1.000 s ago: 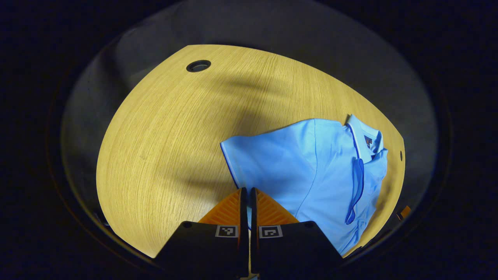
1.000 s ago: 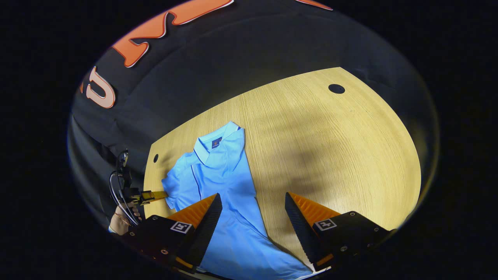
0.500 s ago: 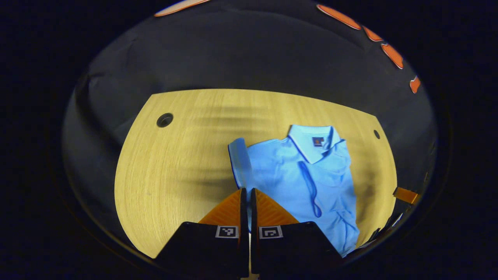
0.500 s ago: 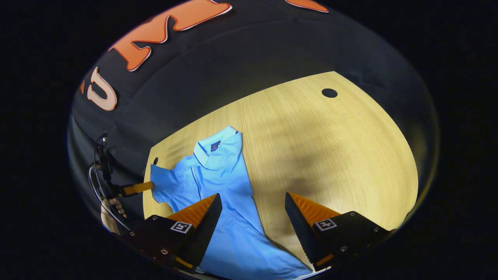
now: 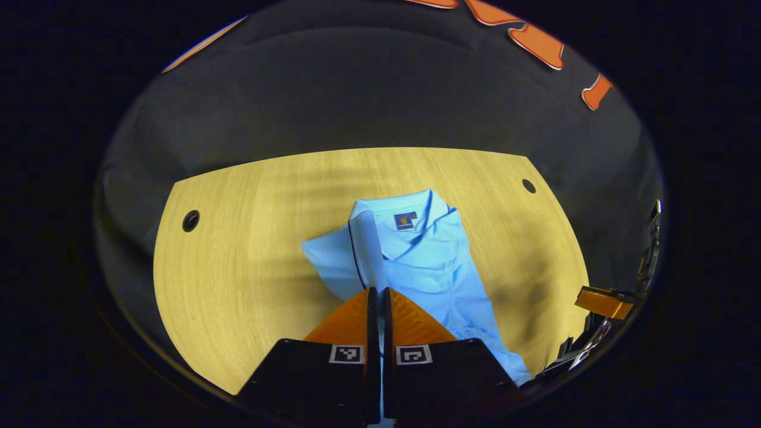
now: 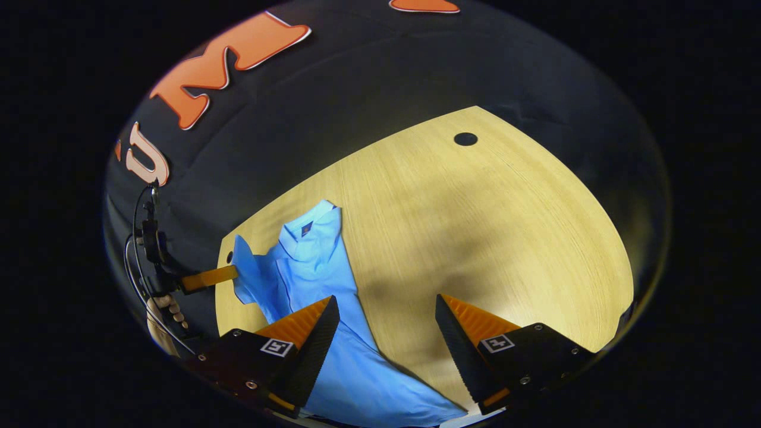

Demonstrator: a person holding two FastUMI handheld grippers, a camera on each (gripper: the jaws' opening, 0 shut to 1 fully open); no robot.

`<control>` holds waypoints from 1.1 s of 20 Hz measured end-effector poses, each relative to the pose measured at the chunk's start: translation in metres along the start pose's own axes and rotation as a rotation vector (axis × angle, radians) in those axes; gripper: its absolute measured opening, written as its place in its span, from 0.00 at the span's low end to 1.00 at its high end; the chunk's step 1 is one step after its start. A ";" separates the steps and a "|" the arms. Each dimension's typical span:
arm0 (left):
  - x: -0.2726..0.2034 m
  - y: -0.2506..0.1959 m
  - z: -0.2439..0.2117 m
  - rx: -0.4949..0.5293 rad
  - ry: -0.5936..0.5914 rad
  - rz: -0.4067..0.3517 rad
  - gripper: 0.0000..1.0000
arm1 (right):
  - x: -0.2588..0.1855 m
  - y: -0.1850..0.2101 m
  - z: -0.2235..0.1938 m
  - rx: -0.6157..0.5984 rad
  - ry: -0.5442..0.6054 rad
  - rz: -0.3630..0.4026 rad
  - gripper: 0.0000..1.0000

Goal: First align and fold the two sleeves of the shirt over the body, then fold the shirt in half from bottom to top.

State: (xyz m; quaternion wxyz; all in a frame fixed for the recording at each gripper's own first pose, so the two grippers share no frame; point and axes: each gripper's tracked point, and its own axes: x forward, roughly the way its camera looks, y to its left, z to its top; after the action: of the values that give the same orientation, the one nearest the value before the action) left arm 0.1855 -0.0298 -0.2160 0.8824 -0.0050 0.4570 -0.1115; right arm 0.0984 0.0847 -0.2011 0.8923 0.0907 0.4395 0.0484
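My left gripper (image 5: 376, 291) is pinched closed on the sleeve (image 5: 364, 244) of the light blue polo shirt (image 5: 428, 255), lifting it off the wooden table (image 5: 250, 238). My right gripper (image 6: 386, 309) hangs wide apart above the shirt's body.

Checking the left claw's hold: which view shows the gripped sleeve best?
The right gripper view: the sleeve hangs side-on from the left claw. The left gripper view sees it edge-on above its shut fingers.
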 end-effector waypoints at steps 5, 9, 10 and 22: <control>0.026 -0.045 -0.007 0.021 0.056 -0.031 0.06 | -0.003 -0.022 -0.012 0.026 0.023 -0.020 0.98; 0.042 -0.076 -0.018 0.024 0.086 -0.065 0.08 | -0.001 -0.031 -0.020 0.026 0.045 -0.026 0.98; 0.047 -0.082 -0.019 0.021 0.081 -0.074 0.11 | -0.001 -0.031 -0.022 0.018 0.051 -0.023 0.98; 0.028 -0.077 -0.033 -0.055 0.007 -0.031 1.00 | 0.009 -0.014 -0.039 -0.081 0.111 0.011 0.99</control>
State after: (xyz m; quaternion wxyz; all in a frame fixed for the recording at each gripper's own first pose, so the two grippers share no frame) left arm 0.1596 -0.1077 -0.2490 0.8786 -0.0362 0.4627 -0.1127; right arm 0.0733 0.0769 -0.2343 0.8693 0.0542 0.4854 0.0760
